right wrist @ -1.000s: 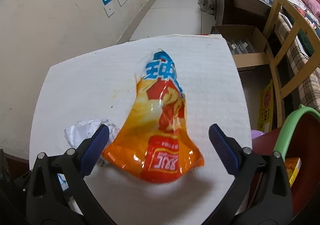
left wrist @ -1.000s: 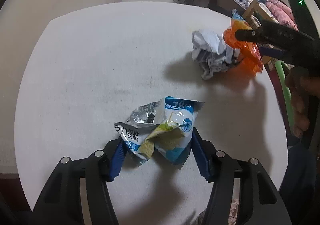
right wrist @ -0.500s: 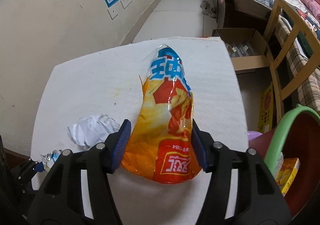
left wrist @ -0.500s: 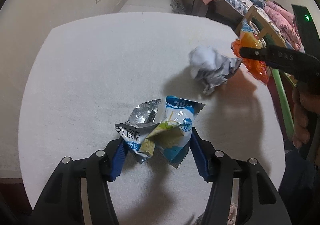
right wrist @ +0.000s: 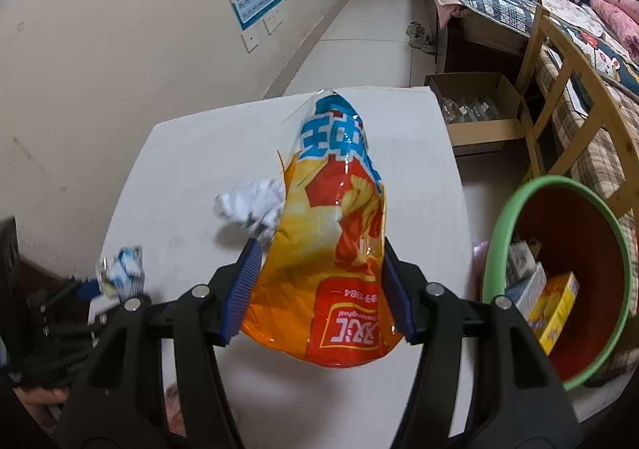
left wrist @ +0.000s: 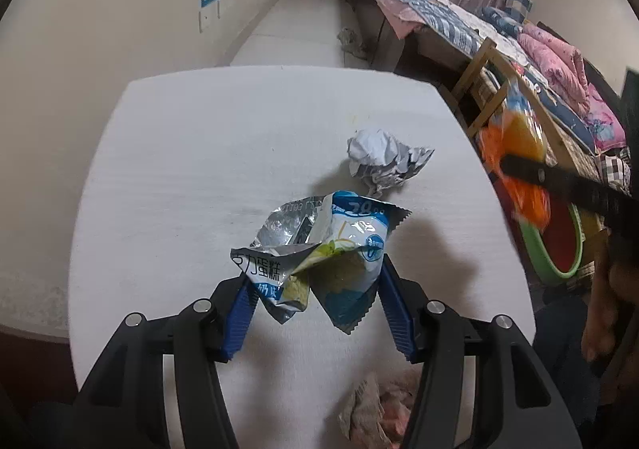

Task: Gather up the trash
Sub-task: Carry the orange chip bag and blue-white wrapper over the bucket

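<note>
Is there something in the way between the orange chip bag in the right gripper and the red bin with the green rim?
Nothing visible blocks it. The orange chip bag hangs in the right gripper, with open air across to the red bin beside the table.

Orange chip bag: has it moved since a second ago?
Yes. The orange chip bag, clamped in the right claw, is off the table, nearer the green-rimmed bin.

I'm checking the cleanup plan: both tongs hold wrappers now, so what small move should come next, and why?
Probably carry the right tongs over the bin beside the table and let go there. They grip the orange bag, which hangs clear of the table, and the bin stands open close by. The left tongs could follow with the blue wrapper.
</note>
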